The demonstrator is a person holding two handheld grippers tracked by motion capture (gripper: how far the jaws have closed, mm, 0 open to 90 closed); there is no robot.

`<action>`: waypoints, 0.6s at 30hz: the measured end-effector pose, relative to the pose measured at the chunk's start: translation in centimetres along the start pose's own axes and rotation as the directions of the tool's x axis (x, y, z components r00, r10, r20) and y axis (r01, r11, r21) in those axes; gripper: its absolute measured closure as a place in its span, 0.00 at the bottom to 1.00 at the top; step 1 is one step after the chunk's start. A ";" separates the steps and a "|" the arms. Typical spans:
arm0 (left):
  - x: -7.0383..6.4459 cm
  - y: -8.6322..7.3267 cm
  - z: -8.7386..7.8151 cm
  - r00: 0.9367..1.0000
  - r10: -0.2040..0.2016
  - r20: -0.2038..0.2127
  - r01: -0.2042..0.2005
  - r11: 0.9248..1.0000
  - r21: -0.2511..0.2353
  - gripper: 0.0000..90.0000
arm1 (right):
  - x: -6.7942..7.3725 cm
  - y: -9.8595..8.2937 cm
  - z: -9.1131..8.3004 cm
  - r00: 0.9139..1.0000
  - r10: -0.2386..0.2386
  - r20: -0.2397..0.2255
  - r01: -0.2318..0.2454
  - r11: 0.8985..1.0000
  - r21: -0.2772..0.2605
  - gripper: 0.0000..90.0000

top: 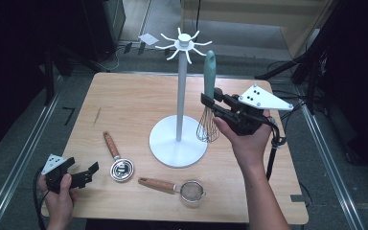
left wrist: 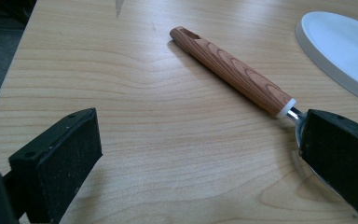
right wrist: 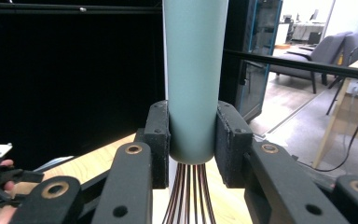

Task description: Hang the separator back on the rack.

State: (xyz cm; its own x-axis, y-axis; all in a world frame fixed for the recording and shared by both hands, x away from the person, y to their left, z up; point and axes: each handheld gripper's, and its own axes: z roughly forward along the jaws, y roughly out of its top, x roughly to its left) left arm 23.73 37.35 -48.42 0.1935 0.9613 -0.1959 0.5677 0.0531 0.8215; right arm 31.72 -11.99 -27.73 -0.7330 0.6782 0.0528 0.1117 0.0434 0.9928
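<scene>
Right gripper [top: 210, 102] is clamped tight on my whisk [top: 208, 96], both pads pressed flat against the bottom end of the teal handle [right wrist: 195, 74], right where the wires start. In the right gripper view you can see the wires [right wrist: 186, 196] fanning out just below my jaws and the handle running straight up above them, so the whisk is upright, wire end down. It sits just beside the white stand [top: 179, 139], with the wire cage close to the pole and over the edge of the round base. The hooks on top of the stand [top: 184, 44] are a bit above and to the left of the handle tip.

My left gripper [top: 79, 173] is wide open and has hold of nothing, hovering low at the near left corner of the table [top: 124, 96]. Right ahead of it lies a wooden-handled utensil [left wrist: 230, 70], the handle angled away between the jaws and the metal neck tucked behind one jaw, not gripped. Off to that gripper's right, a small strainer [top: 187, 190] with a wooden handle lies flat on the table.
</scene>
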 end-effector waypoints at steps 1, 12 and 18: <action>0.0 0.0 0.0 1.000 0.000 0.001 0.000 1.000 0.000 0.00 | -0.2 0.0 0.1 1.000 0.009 -0.007 -0.009 1.000 -0.002 0.79; 0.0 0.0 0.0 1.000 -0.001 0.003 0.001 1.000 0.000 0.00 | -0.5 0.4 0.7 0.996 0.067 -0.066 -0.066 0.998 0.014 0.79; 0.0 0.0 0.0 1.000 0.000 0.004 0.000 1.000 0.001 0.00 | -0.5 0.3 1.1 0.994 0.076 -0.082 -0.074 0.997 0.034 0.79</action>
State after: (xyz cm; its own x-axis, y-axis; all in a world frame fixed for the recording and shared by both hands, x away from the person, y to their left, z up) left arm 23.73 37.37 -48.42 0.1963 0.9603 -0.1980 0.5684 0.0531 0.8210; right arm 32.91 -11.53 -27.62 -0.7749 0.6170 0.1369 0.1881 0.0184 0.9820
